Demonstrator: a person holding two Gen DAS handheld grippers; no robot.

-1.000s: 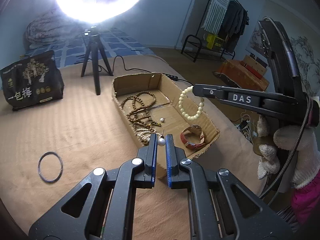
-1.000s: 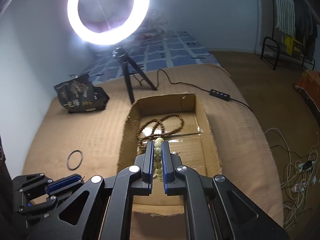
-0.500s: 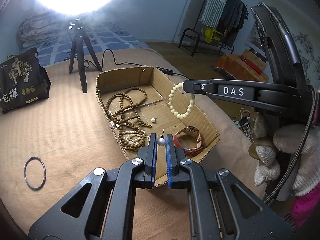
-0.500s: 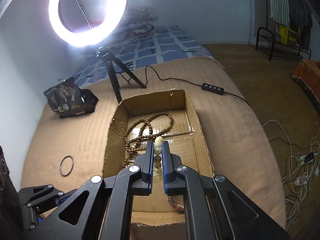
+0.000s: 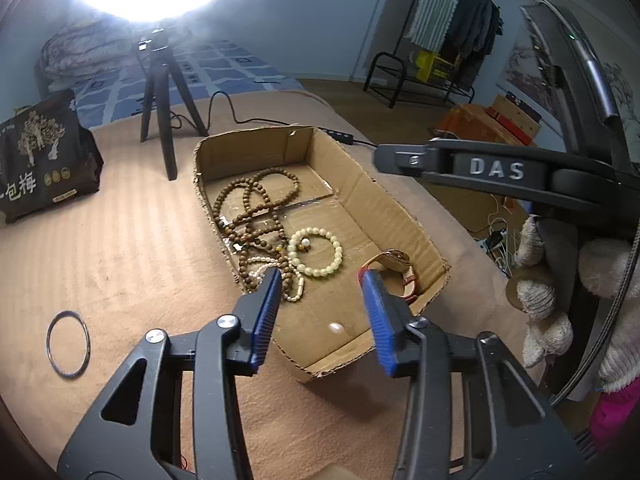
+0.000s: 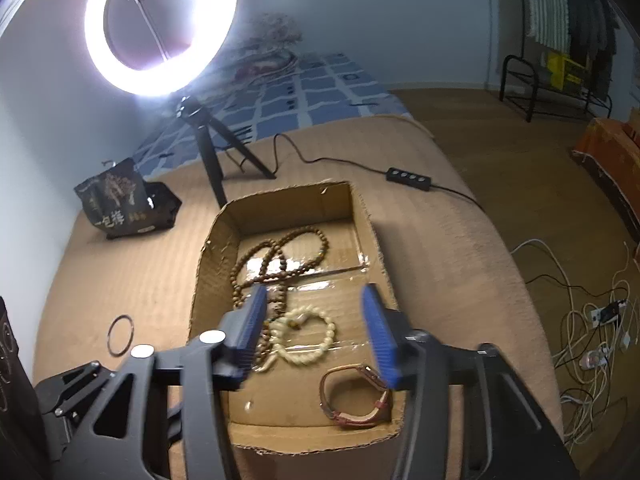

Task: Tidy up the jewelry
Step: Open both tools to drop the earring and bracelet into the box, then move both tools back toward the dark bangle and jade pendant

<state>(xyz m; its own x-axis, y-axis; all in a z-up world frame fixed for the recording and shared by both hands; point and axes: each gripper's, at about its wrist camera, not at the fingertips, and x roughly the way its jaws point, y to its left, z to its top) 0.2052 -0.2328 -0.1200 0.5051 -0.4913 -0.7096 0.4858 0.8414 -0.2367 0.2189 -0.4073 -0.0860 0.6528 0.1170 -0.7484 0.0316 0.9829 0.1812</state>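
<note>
An open cardboard box (image 5: 256, 140) (image 6: 288, 208) lies on the tan blanket. It holds brown bead strands (image 5: 256, 196) (image 6: 280, 256), a cream bead bracelet (image 5: 338, 250) (image 6: 330, 332), a red-strapped watch (image 5: 396, 266) (image 6: 356, 408) and a small white pearl (image 5: 335, 327) (image 6: 249, 405). My left gripper (image 5: 320, 280) hangs over the box's near end, jaws opening, nothing between them. Over the bracelet hovers my right gripper (image 6: 313, 296), its jaws also opening and empty. A thin dark ring (image 5: 68, 344) (image 6: 121, 335) lies on the blanket left of the box.
A ring light on a black tripod (image 5: 160, 92) (image 6: 208, 148) stands behind the box, its cable and switch (image 6: 408, 178) trailing right. A black snack bag (image 5: 40, 164) (image 6: 124, 204) sits at the far left. The blanket's right edge drops to a floor with cables (image 6: 592, 320).
Both grippers went from shut to open. The cream bracelet fell from the right gripper onto the box floor. The pearl left the left gripper and now lies in the box's near end.
</note>
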